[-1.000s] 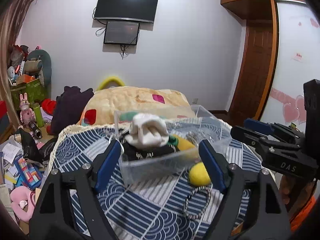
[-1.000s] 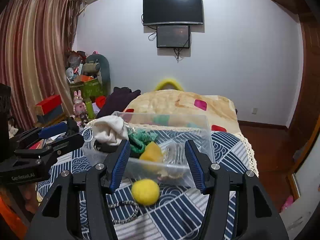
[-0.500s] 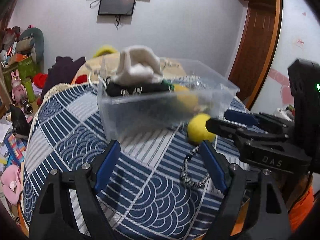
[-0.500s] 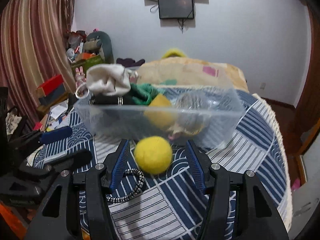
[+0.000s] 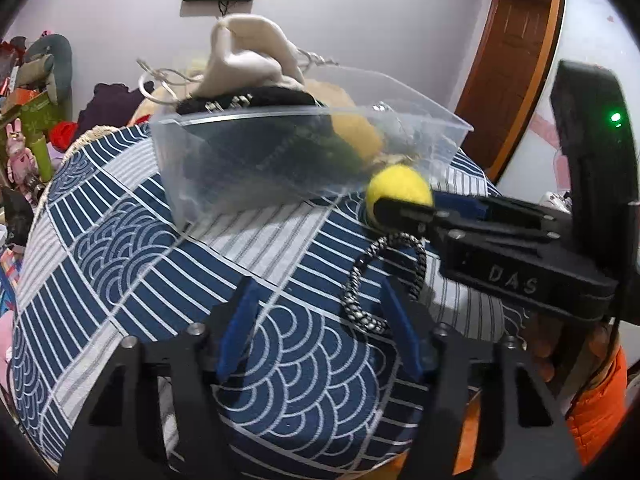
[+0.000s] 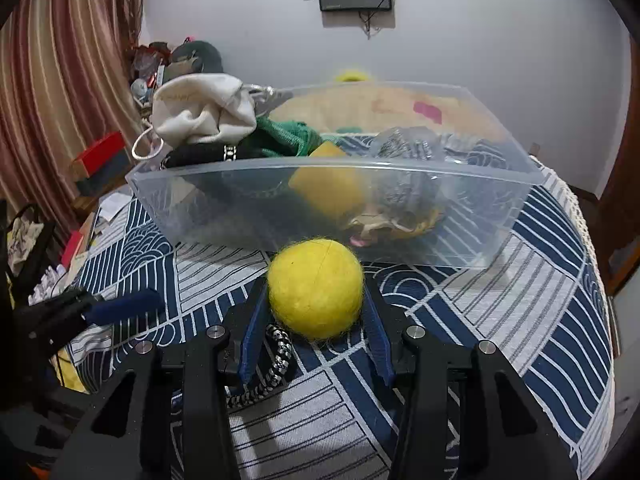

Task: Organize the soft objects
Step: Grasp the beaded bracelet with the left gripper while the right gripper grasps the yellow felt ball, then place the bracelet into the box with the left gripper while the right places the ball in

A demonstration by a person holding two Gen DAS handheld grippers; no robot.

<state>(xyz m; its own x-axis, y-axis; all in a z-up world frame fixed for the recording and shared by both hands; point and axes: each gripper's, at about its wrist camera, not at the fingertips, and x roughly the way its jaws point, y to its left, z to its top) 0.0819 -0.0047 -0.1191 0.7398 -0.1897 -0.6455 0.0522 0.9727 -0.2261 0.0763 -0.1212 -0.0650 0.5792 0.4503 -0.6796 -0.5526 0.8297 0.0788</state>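
Yellow ball between right claw pads, touching both

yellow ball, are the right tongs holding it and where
The right tongs bracket the yellow ball across its middle, blue pads at both sides; it lies on the cloth, firm clamping cannot be told.

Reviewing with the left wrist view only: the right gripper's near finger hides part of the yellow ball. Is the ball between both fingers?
Observer: Yes. The right wrist view shows the yellow ball between both blue pads of the right gripper. Whether they are squeezing it cannot be told.
Operator: And the braided loop?
Observer: The braided loop lies on the camera side of the ball and passes beneath the gripper.
Operator: Anything beside the white pouch?
Observer: Green mesh fabric lies against the white pouch in the clear bin.
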